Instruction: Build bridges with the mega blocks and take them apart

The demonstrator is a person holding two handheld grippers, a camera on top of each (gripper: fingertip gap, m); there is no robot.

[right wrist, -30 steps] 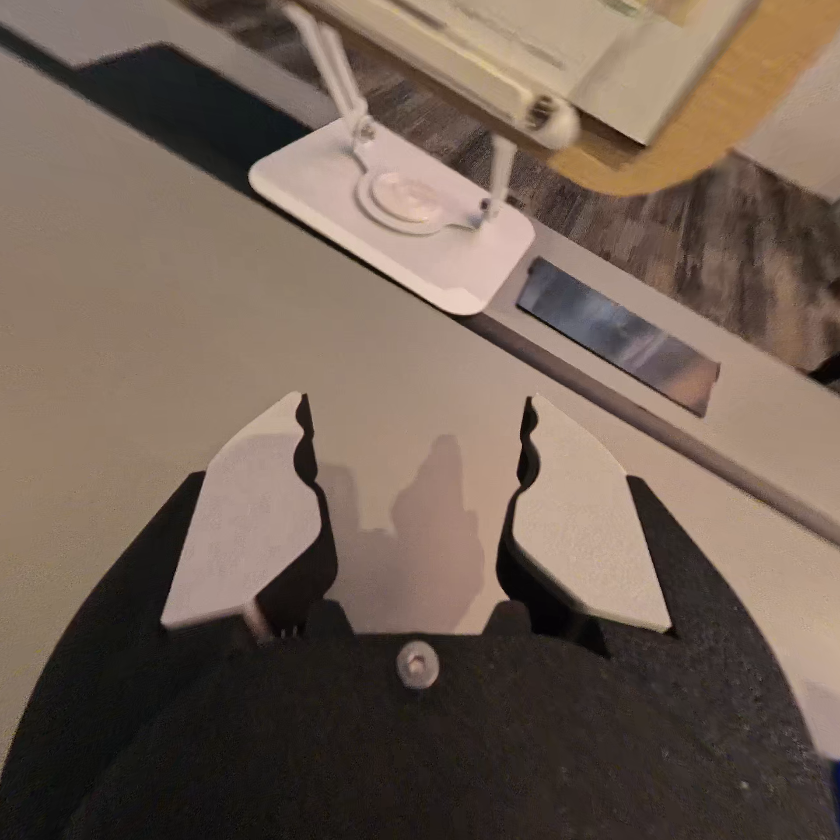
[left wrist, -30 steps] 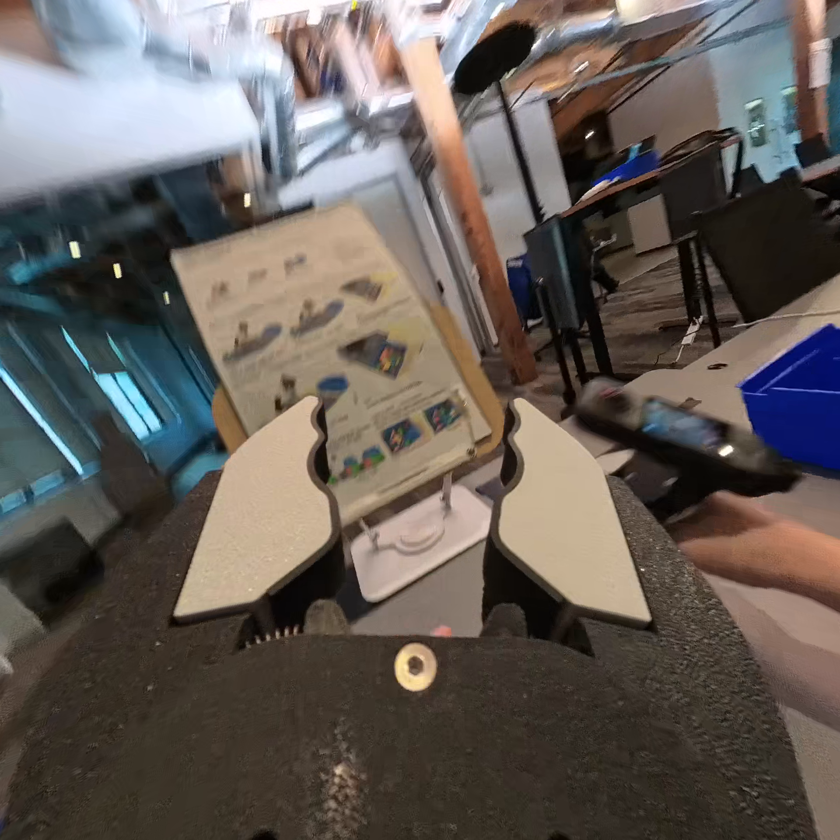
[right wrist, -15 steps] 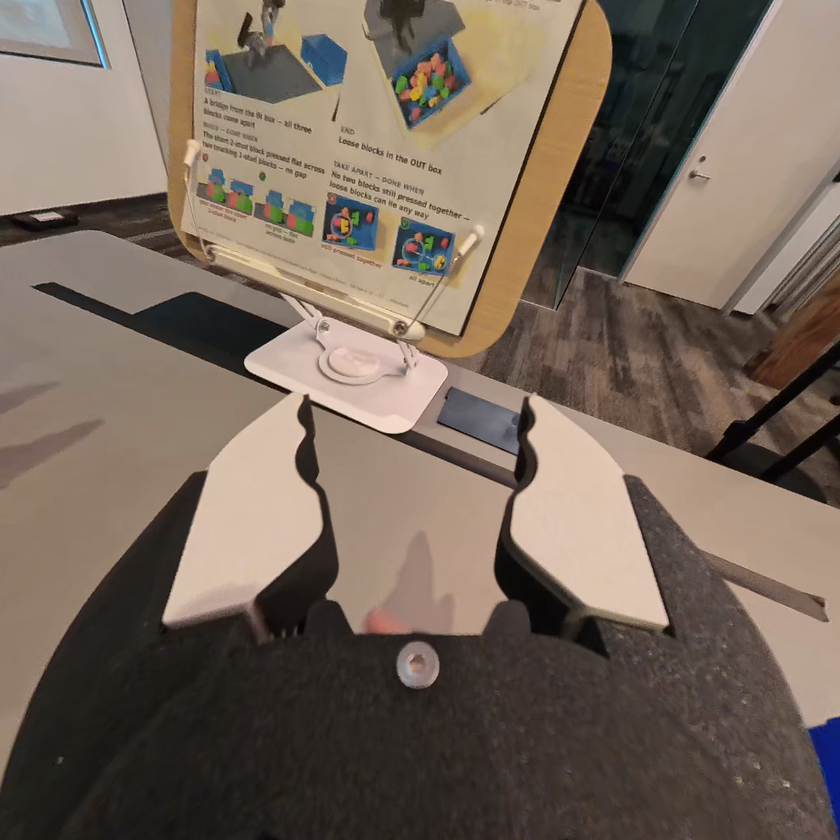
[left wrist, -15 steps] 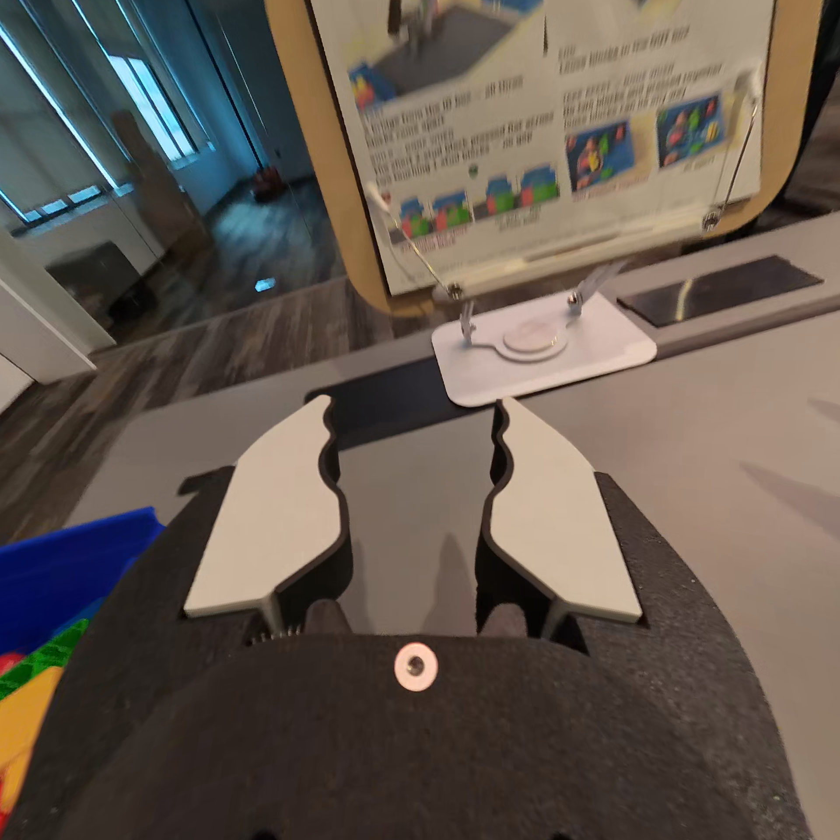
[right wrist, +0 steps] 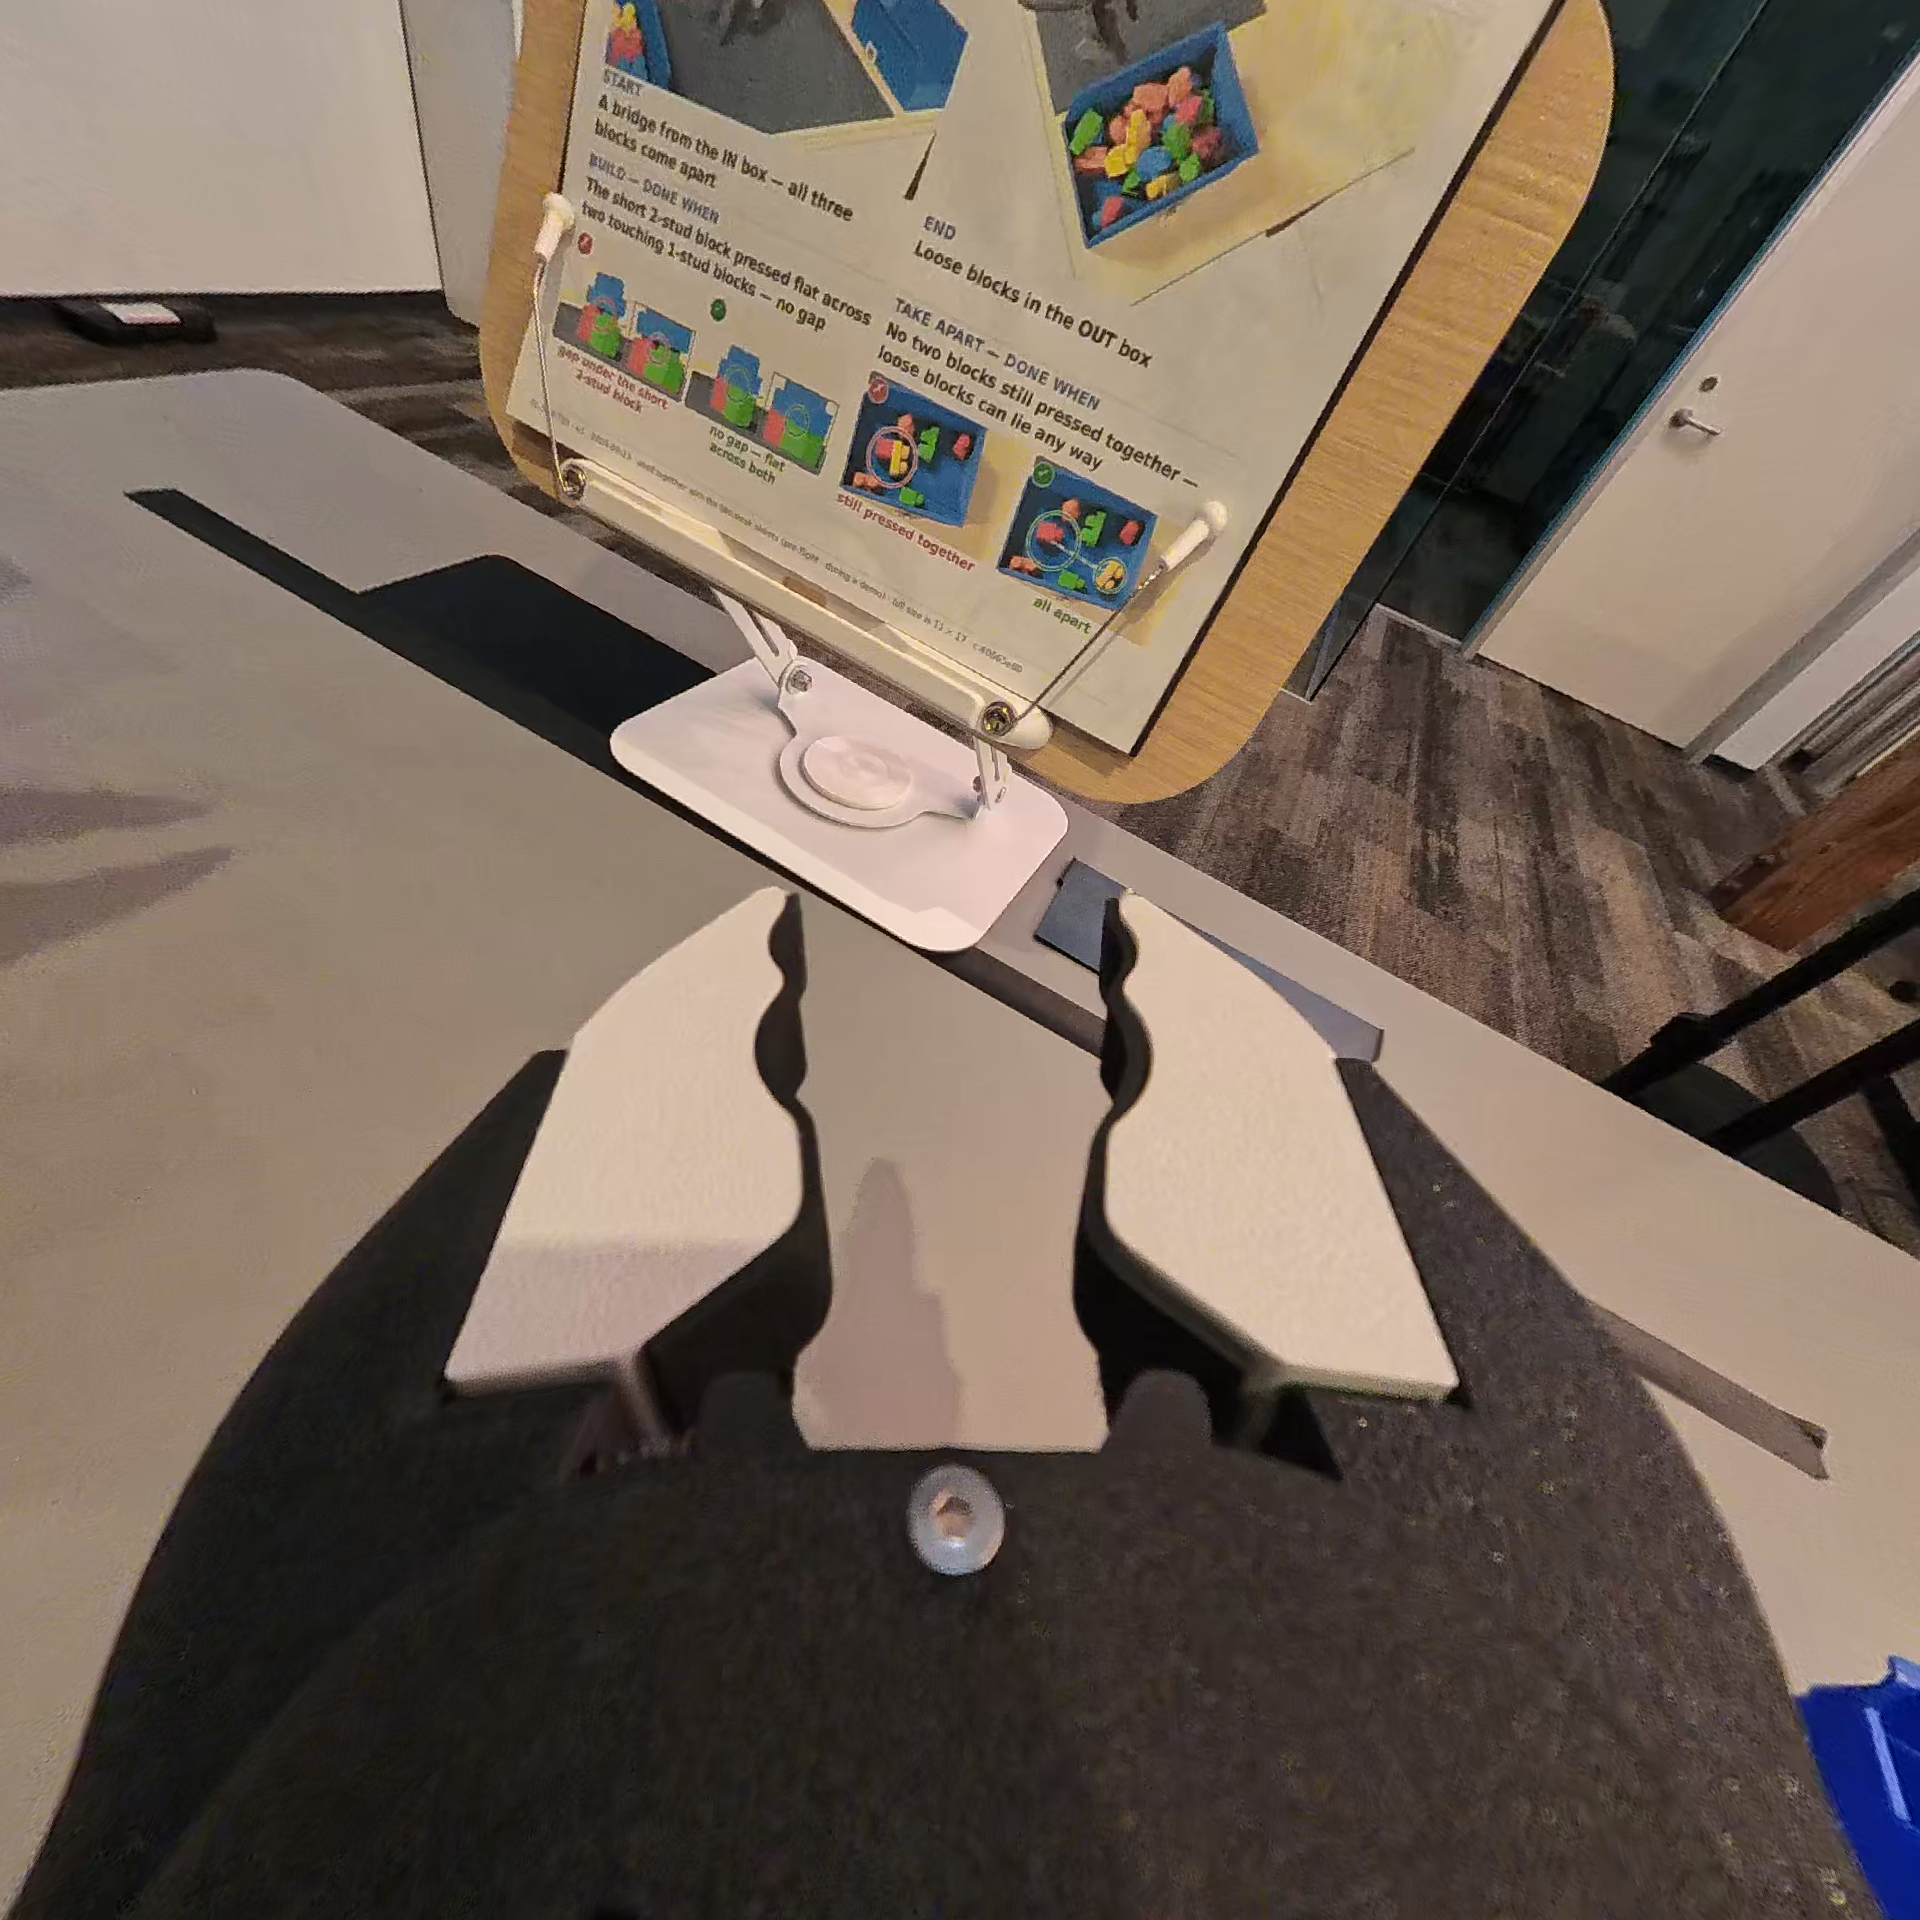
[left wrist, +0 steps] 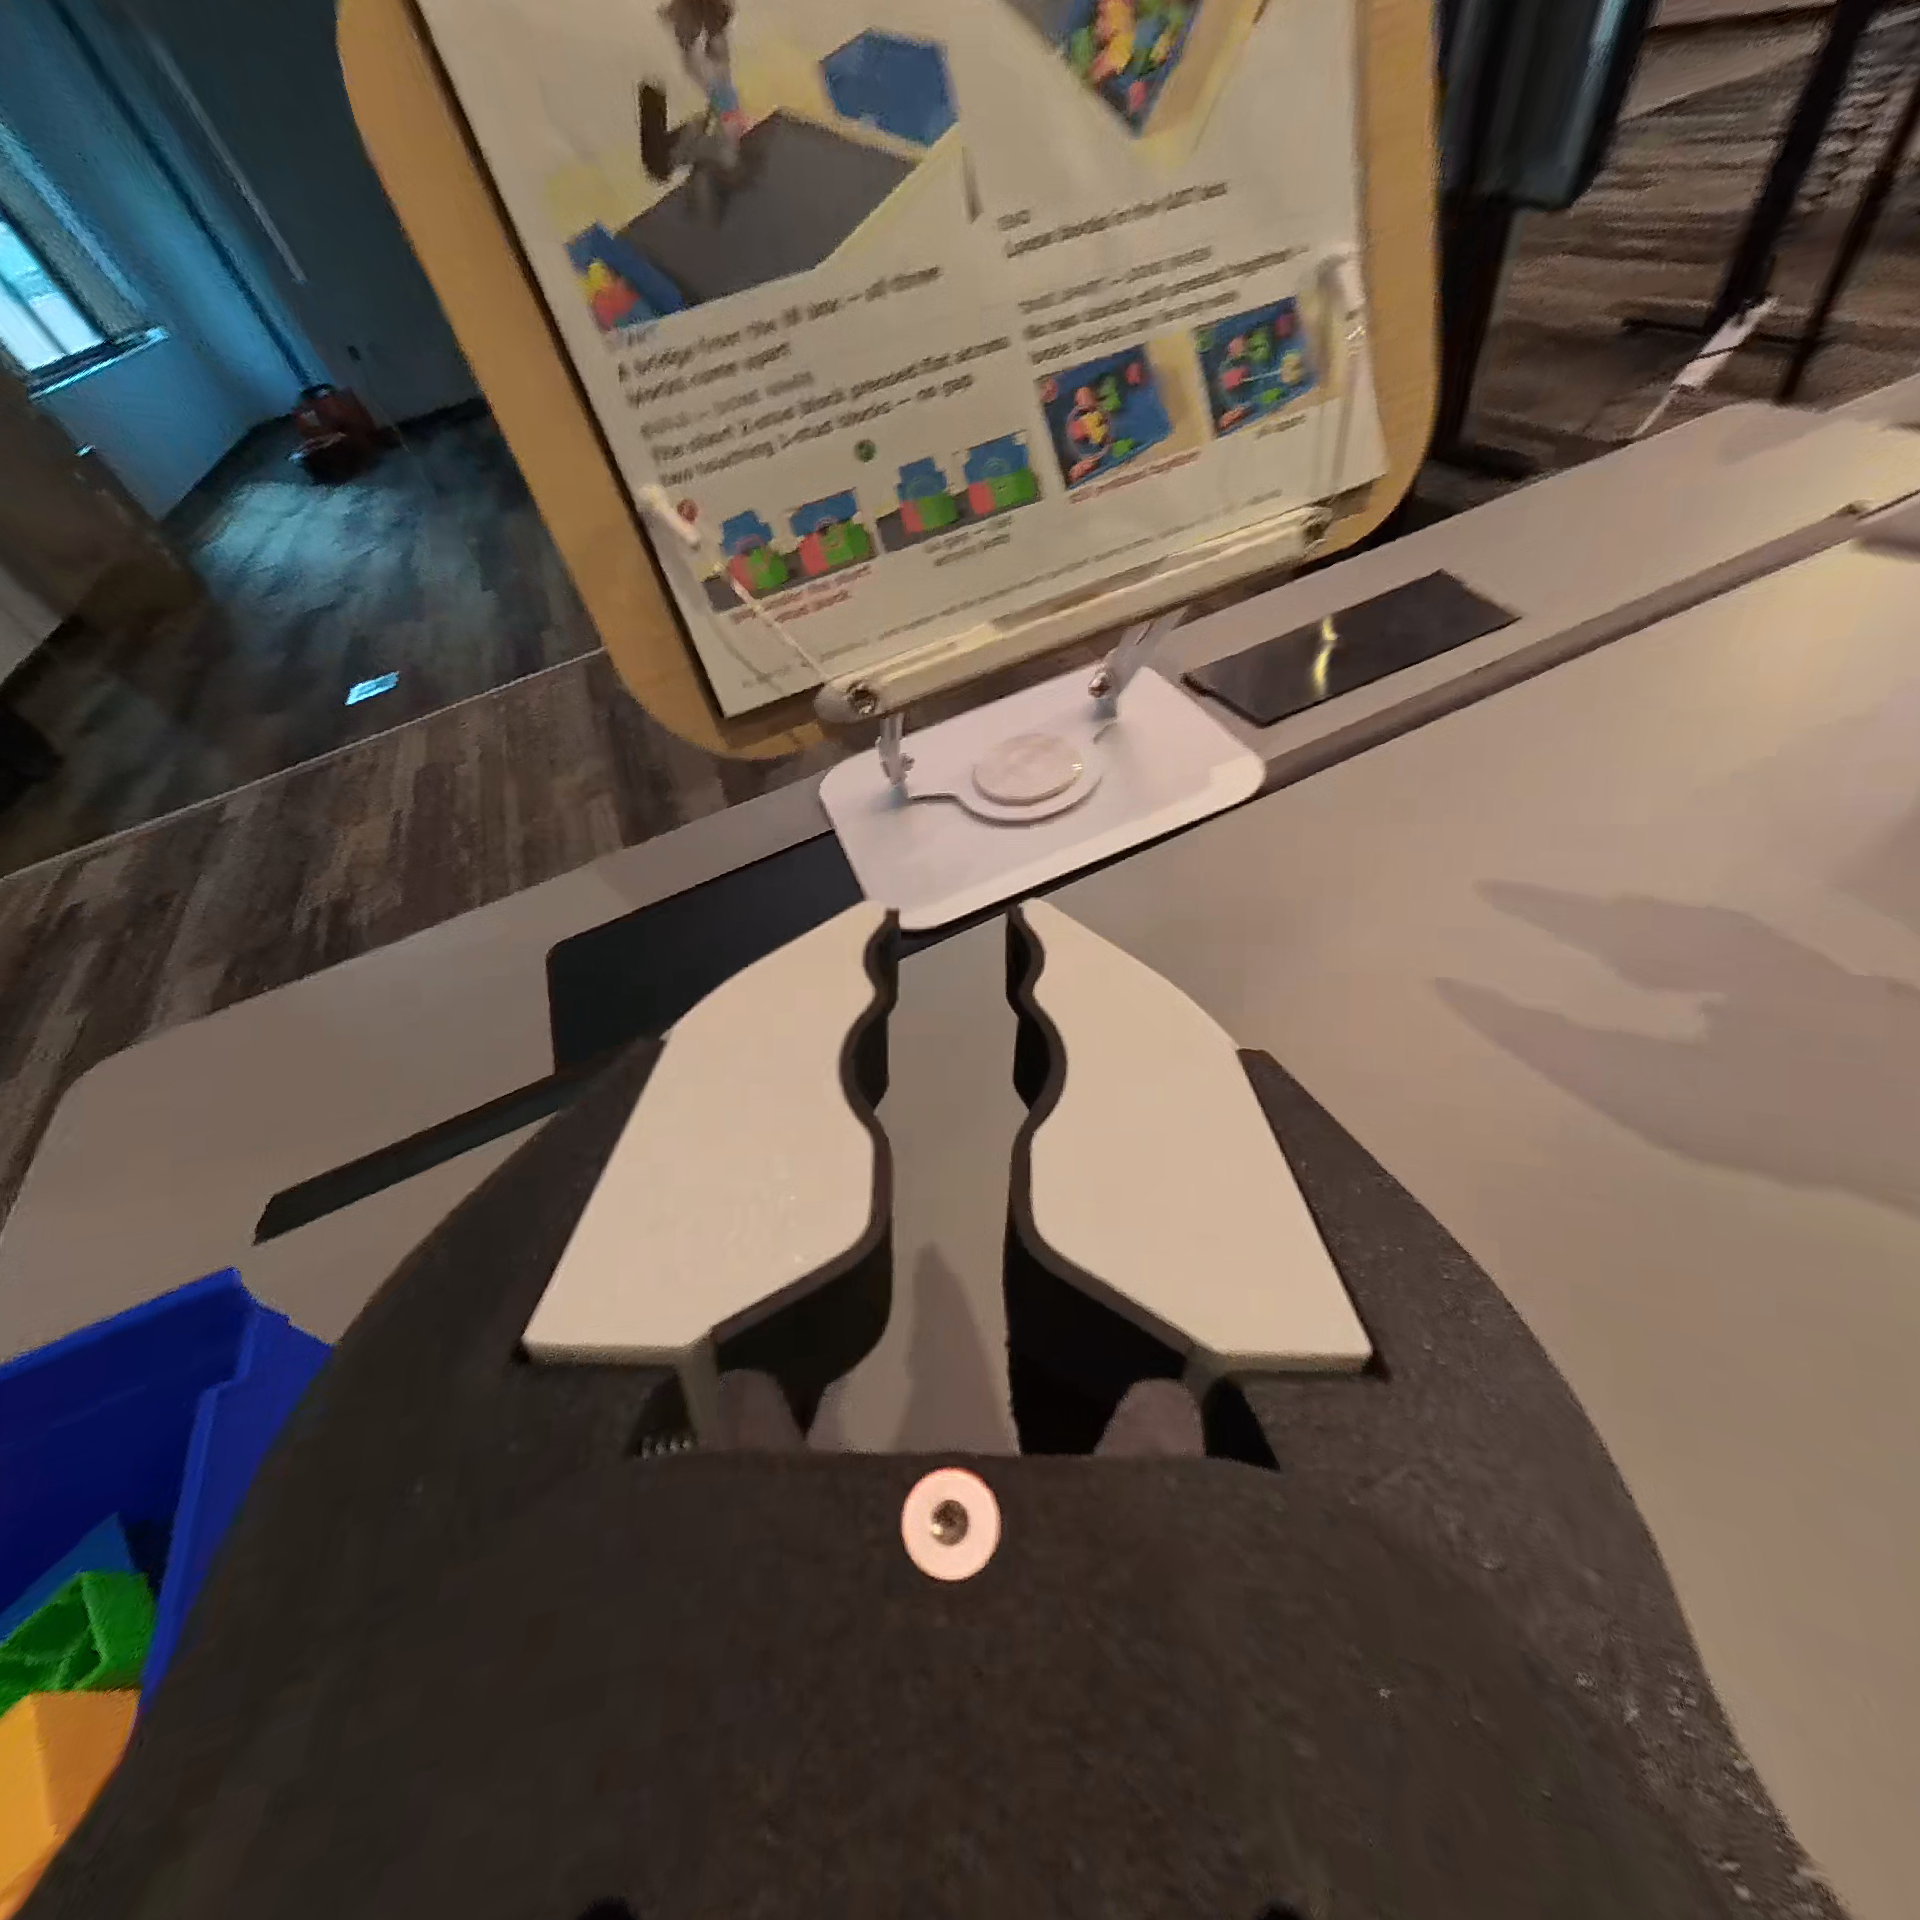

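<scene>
Plastic blocks [left wrist: 73, 1652] in the blue bin [left wrist: 135, 1423] should be light, rigid and slick, so pinch their flat sides; your left gripper [left wrist: 943, 935] has jaws narrowly parted, your right gripper [right wrist: 951, 914] has jaws spread, both empty.

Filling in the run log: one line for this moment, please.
left gripper: open, narrow gap, empty | right gripper: open, empty | both over table facing instruction board | blocks in blue bin

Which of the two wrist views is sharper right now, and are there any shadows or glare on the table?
Right wrist view: sharp, the instruction board crisp, with faint shadows at the left edge of the table. Left wrist view: softer, its board motion-blurred; a gripper-shaped shadow falls on the table at right, and the dark strip behind the stand base carries a small glare streak.
</scene>
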